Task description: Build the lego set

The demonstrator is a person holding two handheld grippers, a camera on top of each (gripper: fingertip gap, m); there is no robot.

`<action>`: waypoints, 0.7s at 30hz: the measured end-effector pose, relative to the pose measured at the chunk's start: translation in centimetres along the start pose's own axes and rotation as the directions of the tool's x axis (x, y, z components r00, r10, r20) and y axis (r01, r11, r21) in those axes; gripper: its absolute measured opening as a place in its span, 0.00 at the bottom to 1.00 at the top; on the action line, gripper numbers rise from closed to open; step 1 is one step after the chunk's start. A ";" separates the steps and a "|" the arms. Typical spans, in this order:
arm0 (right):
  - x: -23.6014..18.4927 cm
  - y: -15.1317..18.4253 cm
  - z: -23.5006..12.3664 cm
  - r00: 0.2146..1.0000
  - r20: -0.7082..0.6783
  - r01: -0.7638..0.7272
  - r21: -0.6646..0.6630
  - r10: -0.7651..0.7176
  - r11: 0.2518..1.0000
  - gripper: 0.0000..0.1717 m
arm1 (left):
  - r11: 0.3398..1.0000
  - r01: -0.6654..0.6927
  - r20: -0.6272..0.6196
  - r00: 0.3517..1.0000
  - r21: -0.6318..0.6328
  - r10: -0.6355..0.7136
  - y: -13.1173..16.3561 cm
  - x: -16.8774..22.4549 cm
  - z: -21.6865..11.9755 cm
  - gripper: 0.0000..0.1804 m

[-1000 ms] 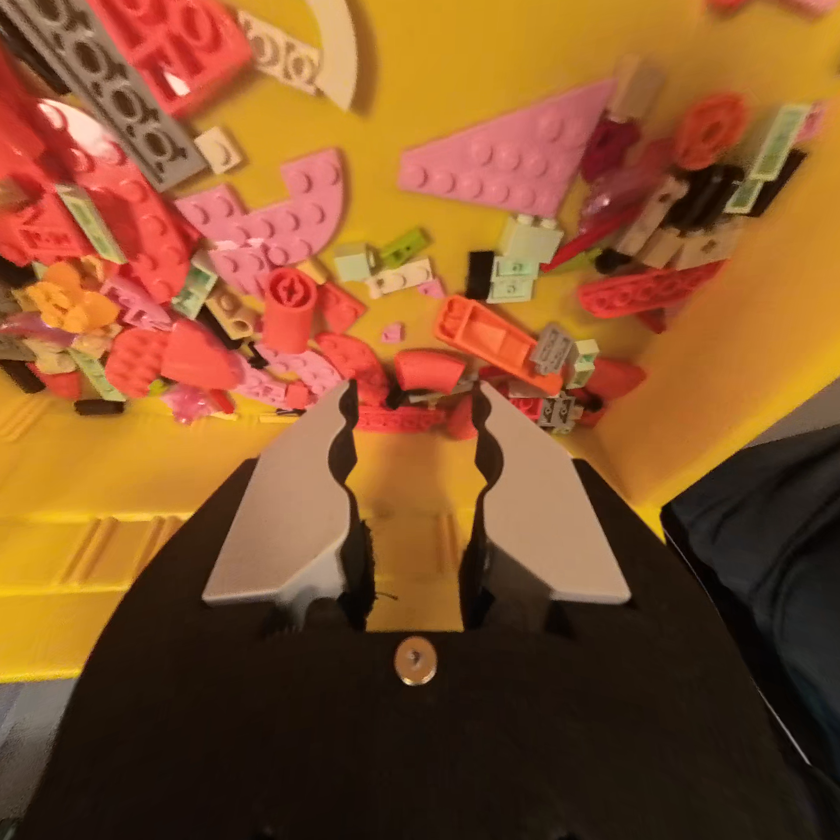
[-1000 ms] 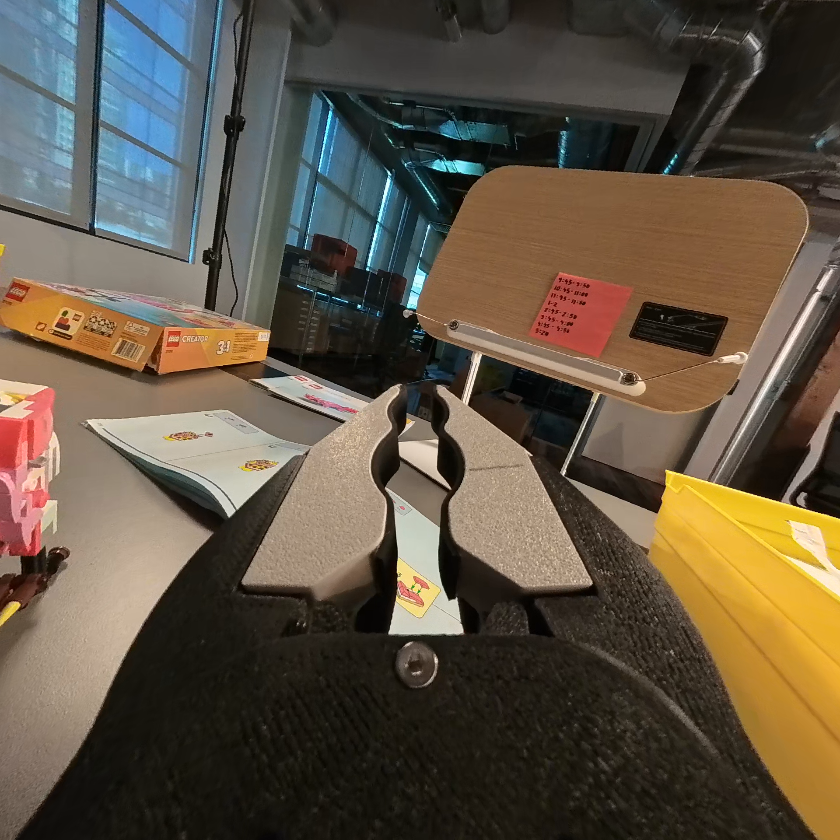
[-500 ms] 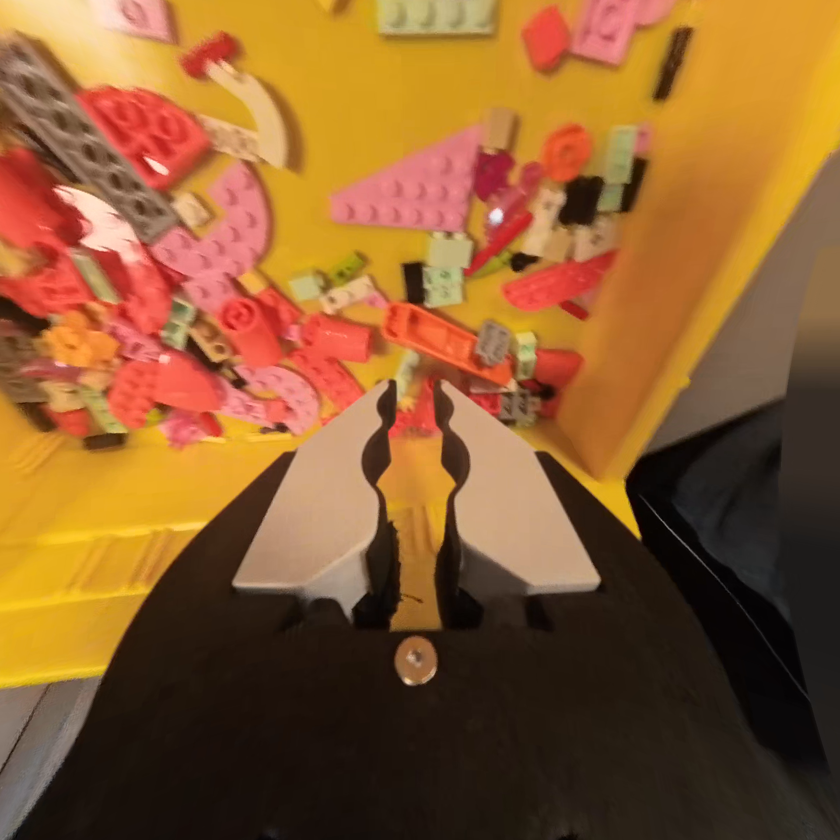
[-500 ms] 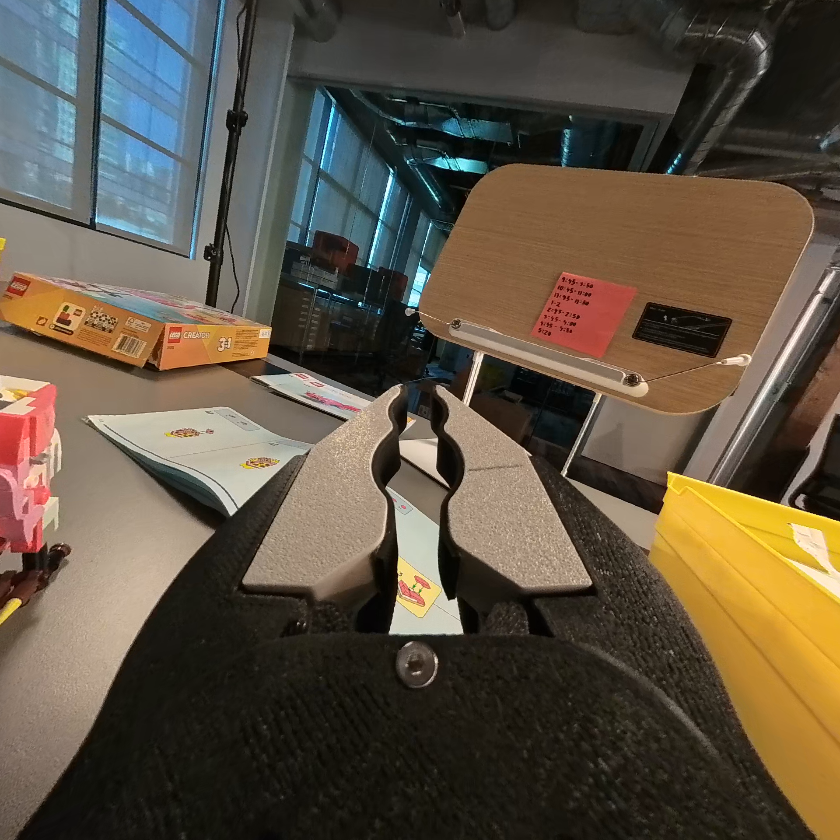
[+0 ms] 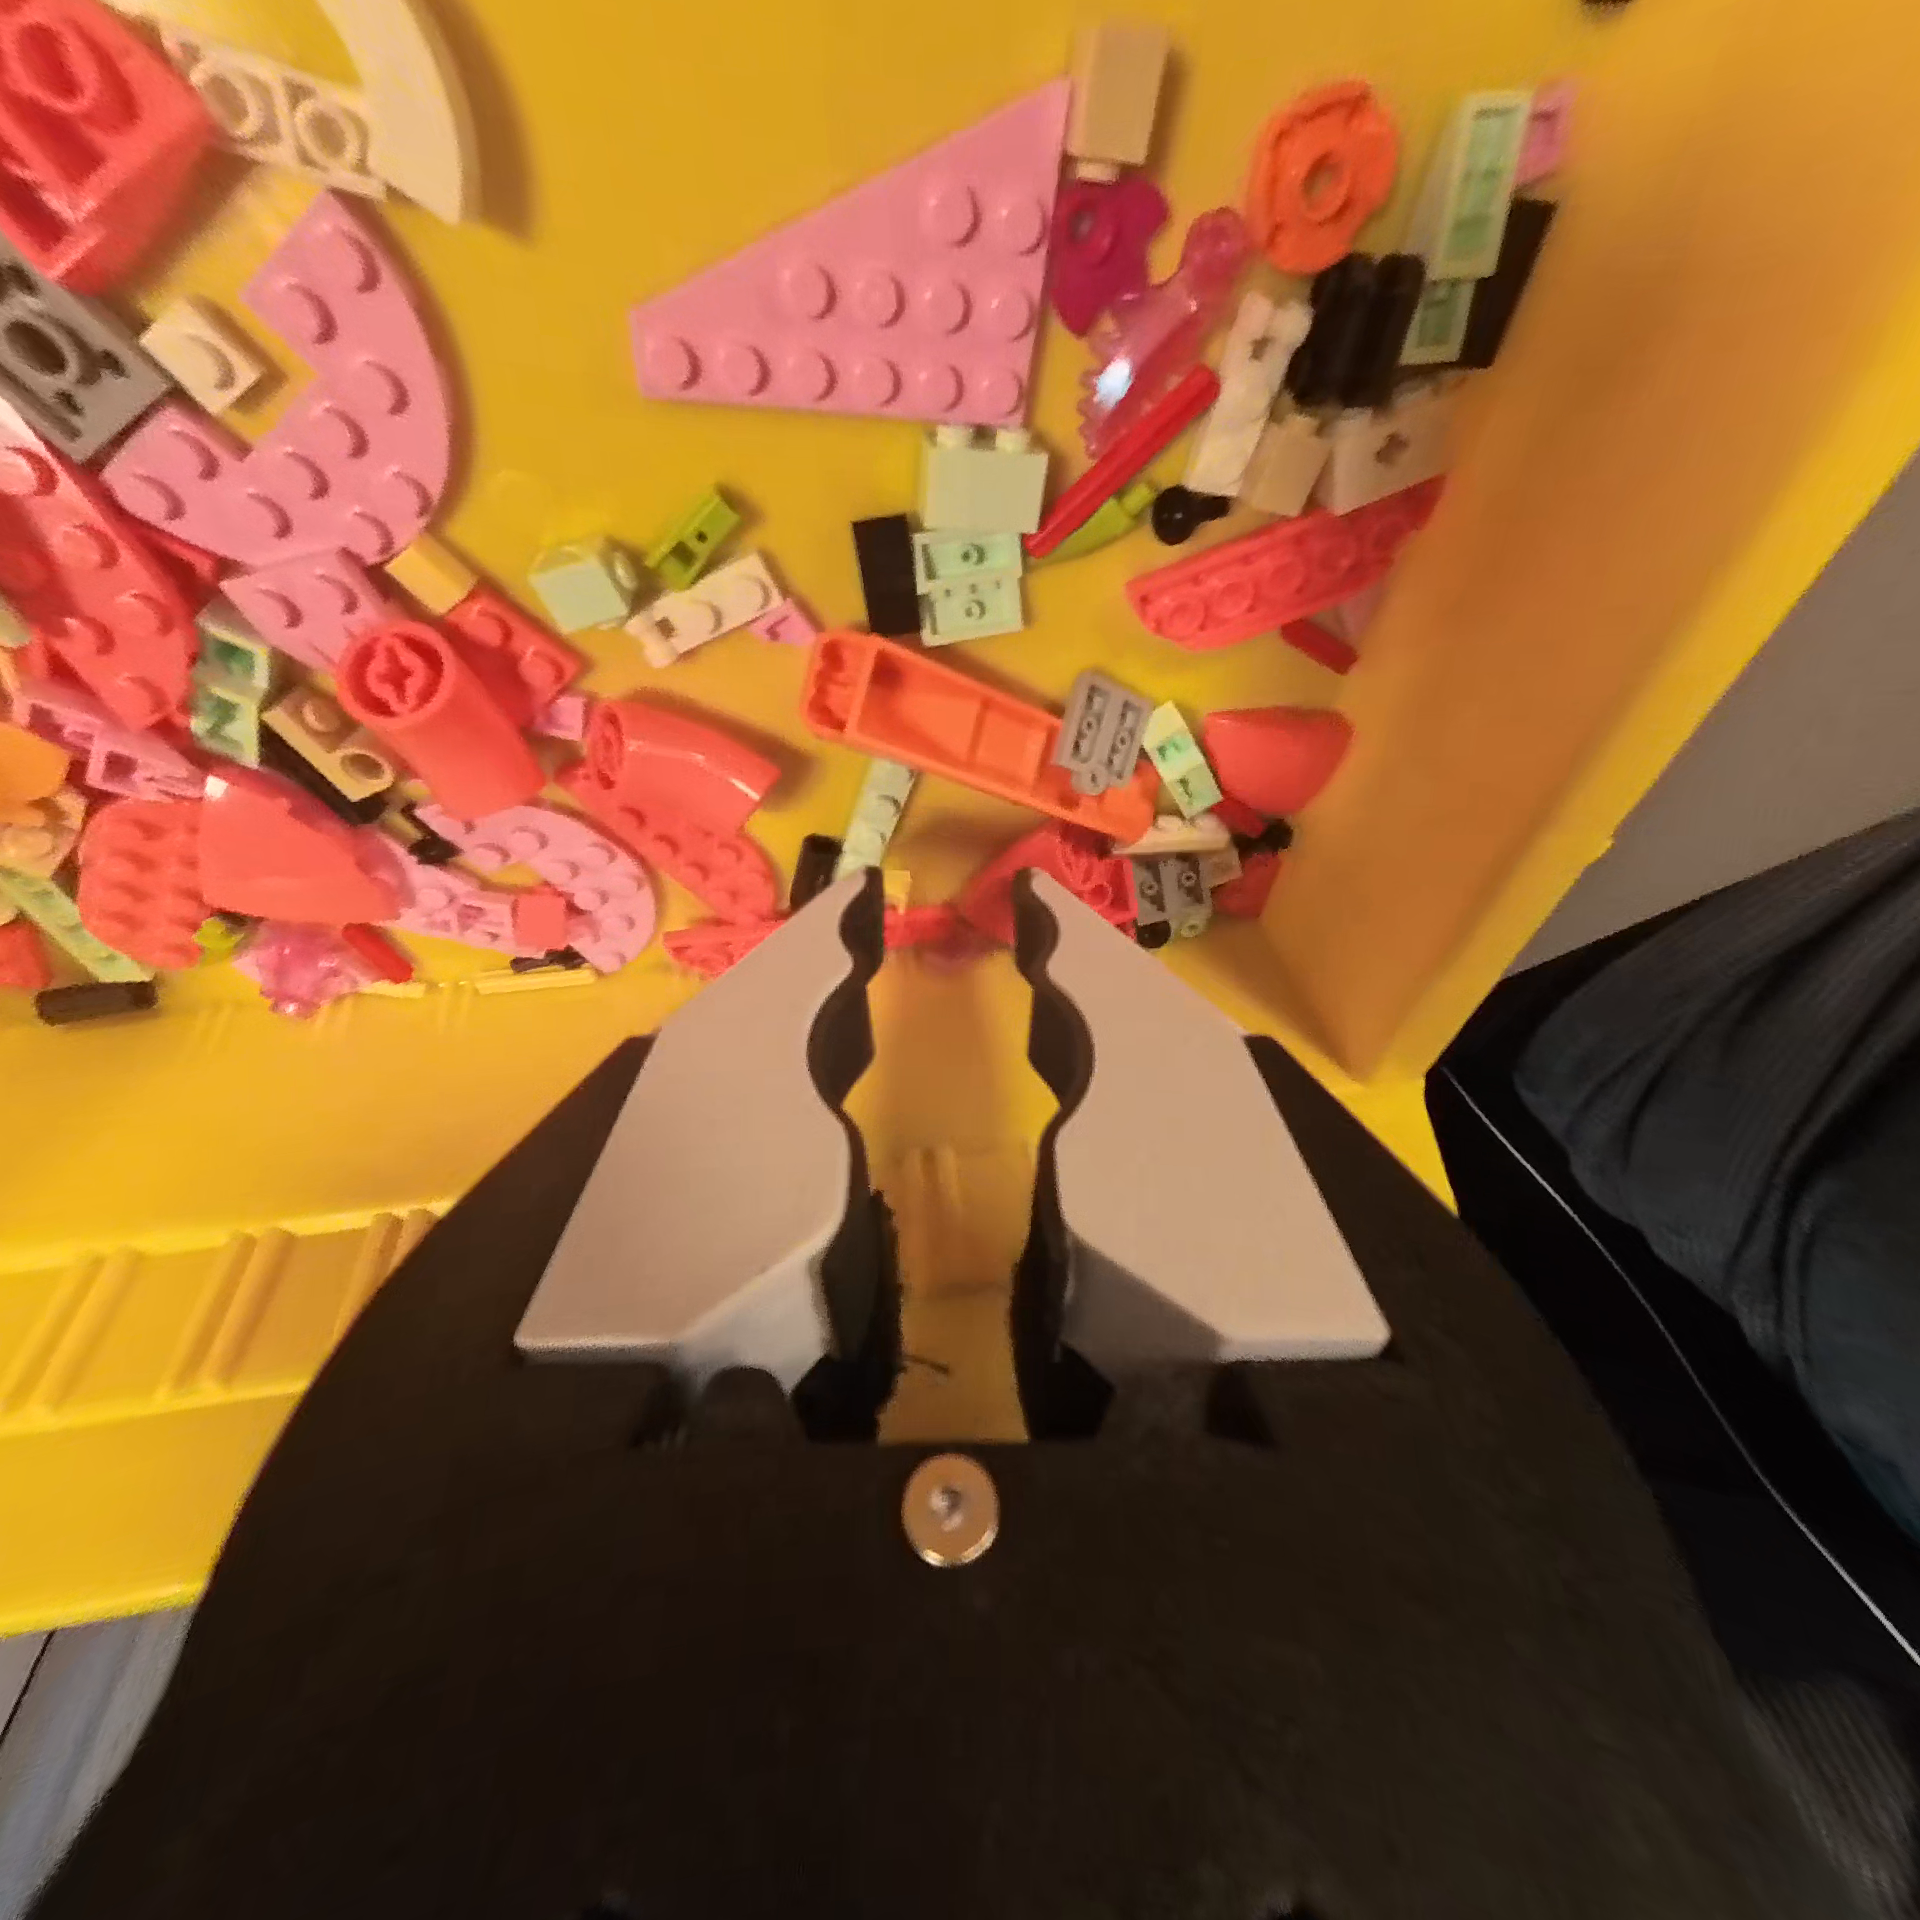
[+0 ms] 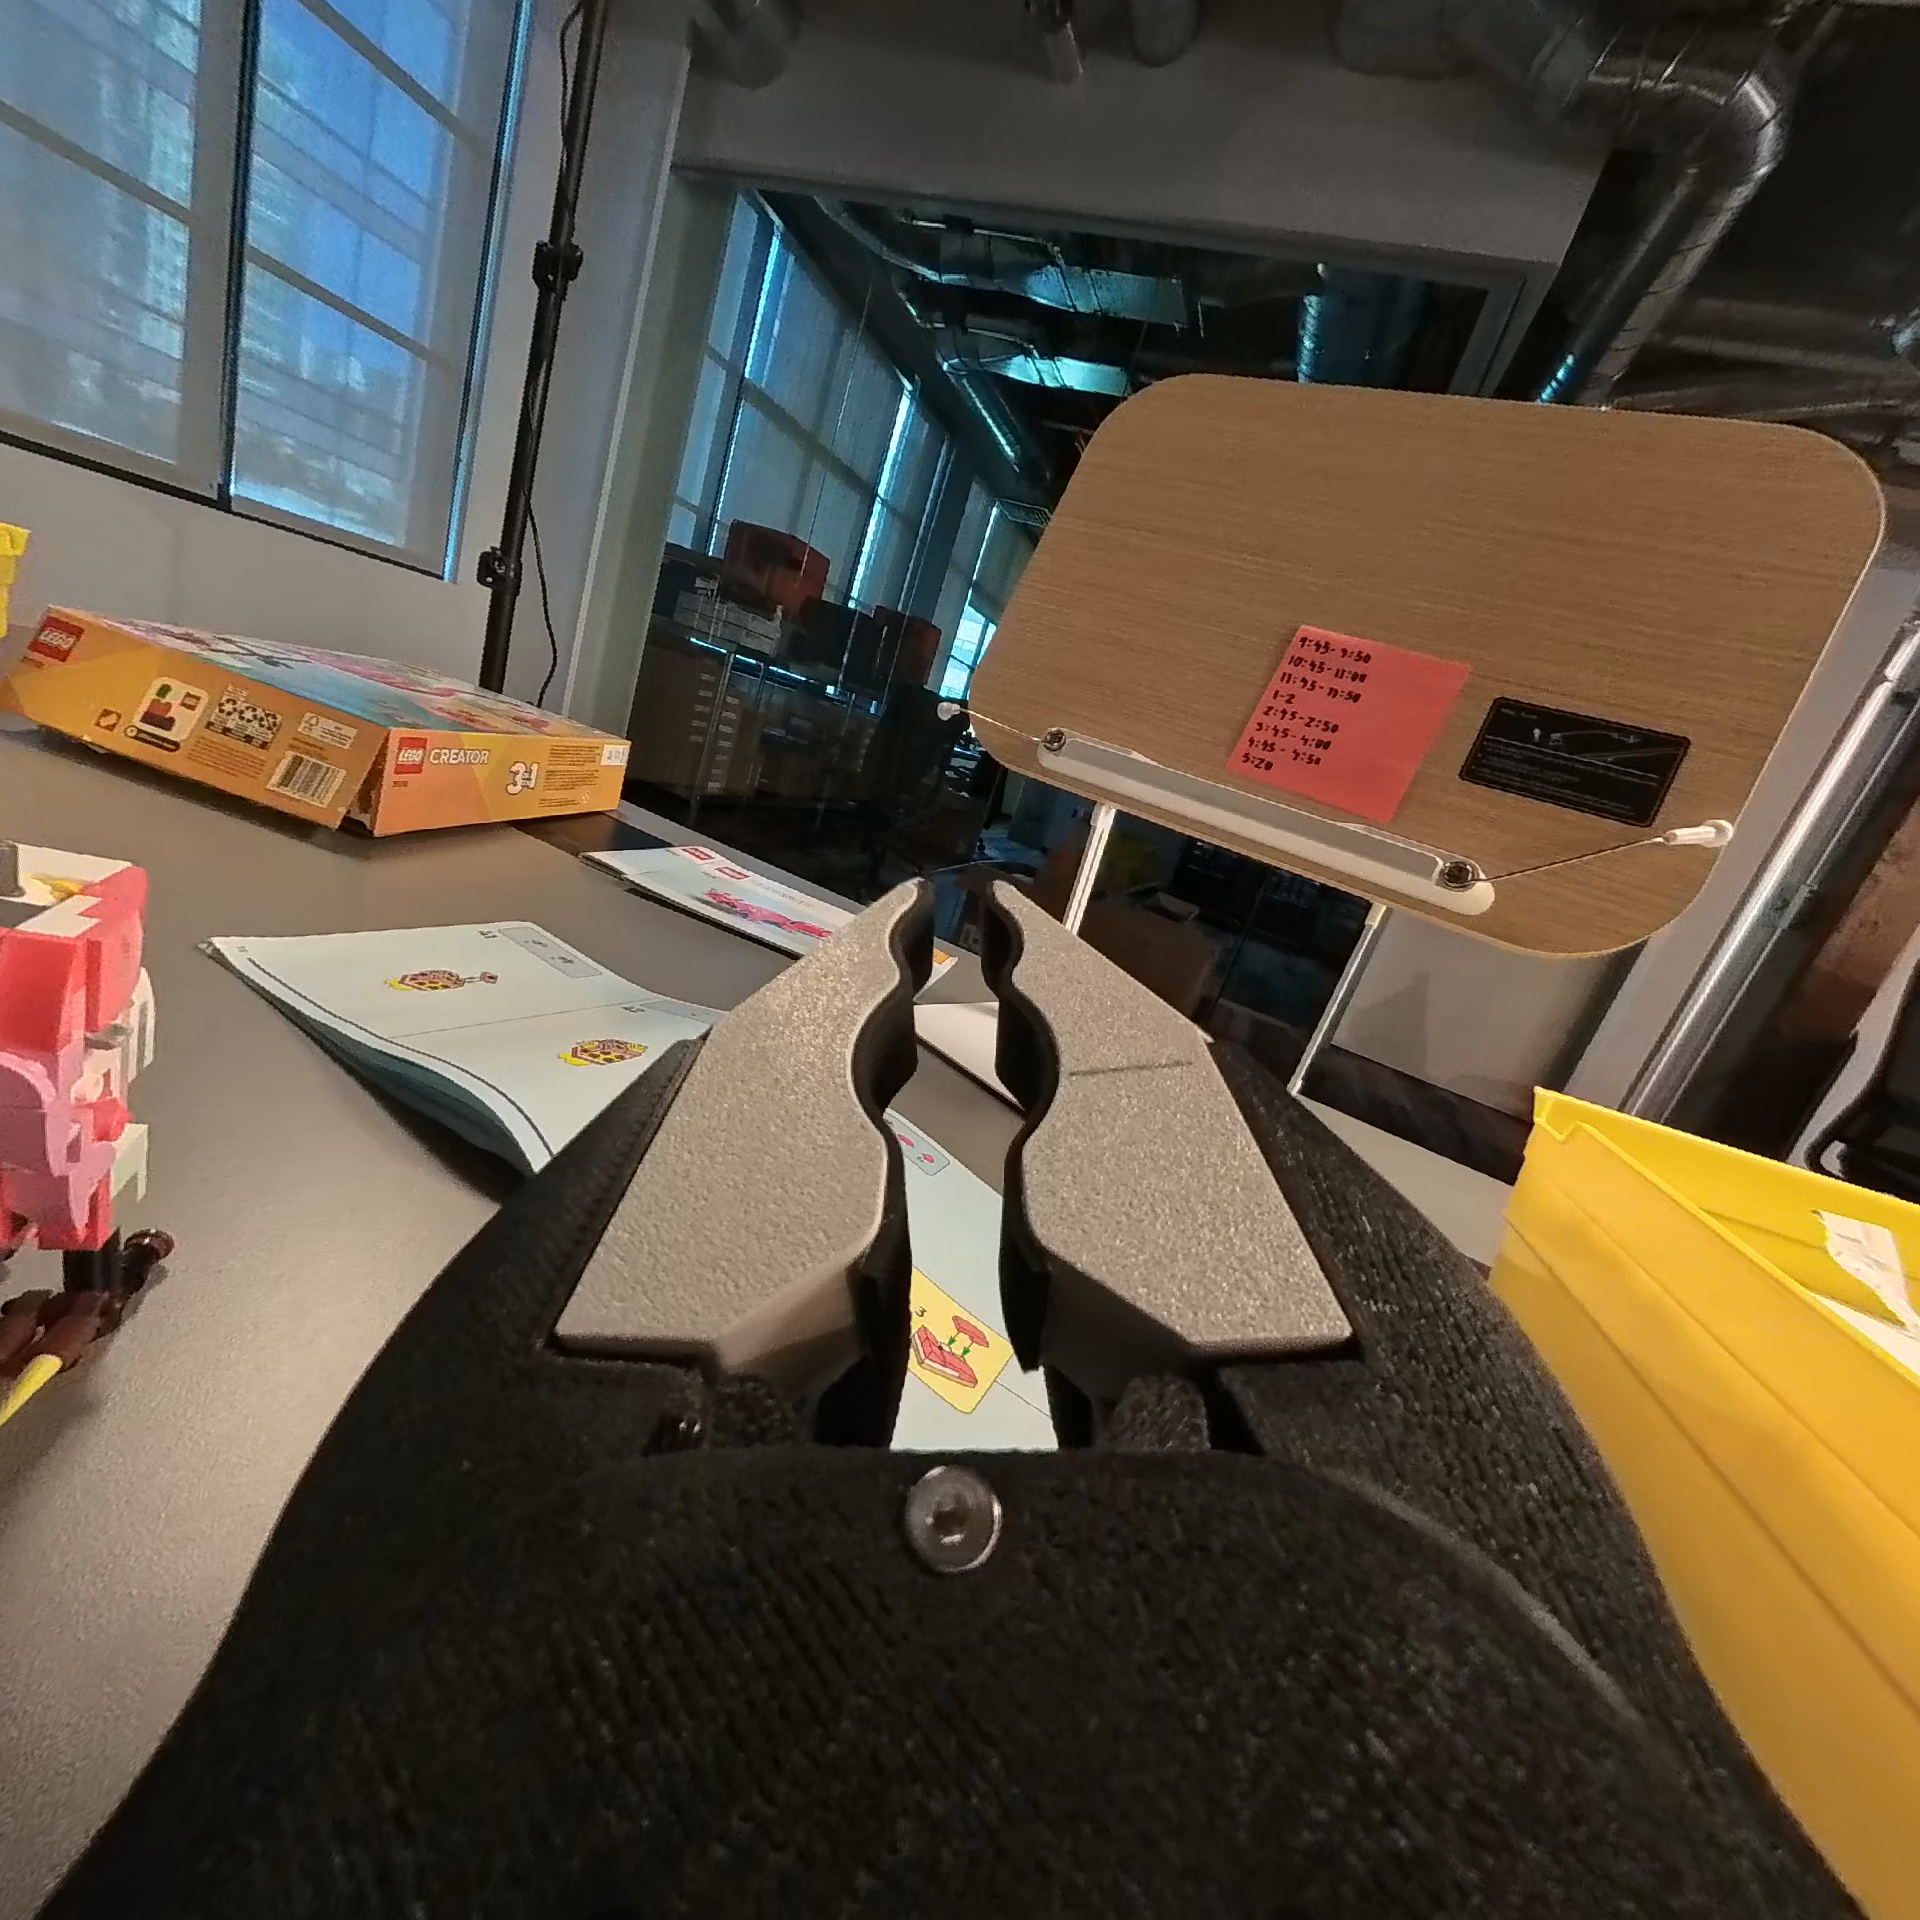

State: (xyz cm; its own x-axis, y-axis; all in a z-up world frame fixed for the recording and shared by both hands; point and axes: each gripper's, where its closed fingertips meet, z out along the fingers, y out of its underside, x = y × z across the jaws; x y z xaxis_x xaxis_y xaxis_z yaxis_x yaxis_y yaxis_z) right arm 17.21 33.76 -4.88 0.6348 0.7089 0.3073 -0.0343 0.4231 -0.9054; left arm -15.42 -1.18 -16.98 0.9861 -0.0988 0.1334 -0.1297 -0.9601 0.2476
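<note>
Black fabric covers the body of the left hand-held gripper, which is pointed down into a yellow bin of loose building bricks. Its grey fingers are held apart. A small red piece lies right at the tips, in the gap between them and low against the bin floor. It is blurred, and no pressing of the pads on it can be made out. Its long axis runs across the gap, from one finger toward the other.

Just beyond the tips a pale green strip is seen, and past it a long orange brick lies aslant, rising to the left. A coral curved brick lies to the left of these. Farther off, a pink wedge plate lies flat, and an orange round plate is seen near the far right corner.

The right hand-held gripper is held well away from the bricks, above a grey worktop. Its fingers are drawn almost together, with a narrow slit left and nothing in it. An open instruction booklet lies beneath and to the left. A pink brick model stands at the left edge, and the bin's yellow wall is seen at the right. Beyond, an orange box and a wooden book stand are seen.
</note>
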 end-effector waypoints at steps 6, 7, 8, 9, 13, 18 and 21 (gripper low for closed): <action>0.0 0.1 0.0 1.000 0.000 0.005 -0.005 -0.005 1.000 0.03 | 0.999 0.008 0.022 1.000 -0.035 -0.008 0.5 -0.5 0.2 0.02; -0.1 0.1 0.0 1.000 0.000 0.006 -0.006 -0.006 1.000 0.03 | 0.999 0.010 0.025 1.000 -0.039 -0.009 0.5 -0.6 0.3 0.02; -0.1 0.1 0.0 1.000 0.000 0.007 -0.007 -0.007 1.000 0.03 | 0.999 0.014 0.029 1.000 -0.044 -0.012 0.6 -0.7 0.4 0.02; -0.1 0.1 0.0 1.000 0.000 0.008 -0.007 -0.008 1.000 0.03 | 0.999 0.015 0.029 0.999 -0.042 -0.014 0.5 -0.8 0.5 0.02; -0.1 0.1 0.1 1.000 0.001 0.010 -0.009 -0.010 1.000 0.03 | 0.999 0.024 0.037 0.999 -0.043 -0.022 0.5 -1.0 0.6 0.02; -0.1 0.1 0.1 1.000 0.002 0.012 -0.010 -0.012 1.000 0.03 | 0.998 0.033 0.055 0.998 -0.055 -0.030 0.6 -1.3 0.6 0.07; -0.1 0.1 0.1 1.000 0.002 0.013 -0.010 -0.013 1.000 0.03 | 0.997 0.029 0.047 0.999 -0.071 -0.025 0.7 -1.2 0.9 0.06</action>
State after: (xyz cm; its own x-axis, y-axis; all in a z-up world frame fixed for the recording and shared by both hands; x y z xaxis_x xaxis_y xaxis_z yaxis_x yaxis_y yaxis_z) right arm 17.05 33.76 -5.02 0.6335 0.7047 0.3195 -0.0184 0.4265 -0.9043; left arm -16.57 -1.94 -17.87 0.9929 -0.0865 0.0823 -0.1084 -0.9417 0.3186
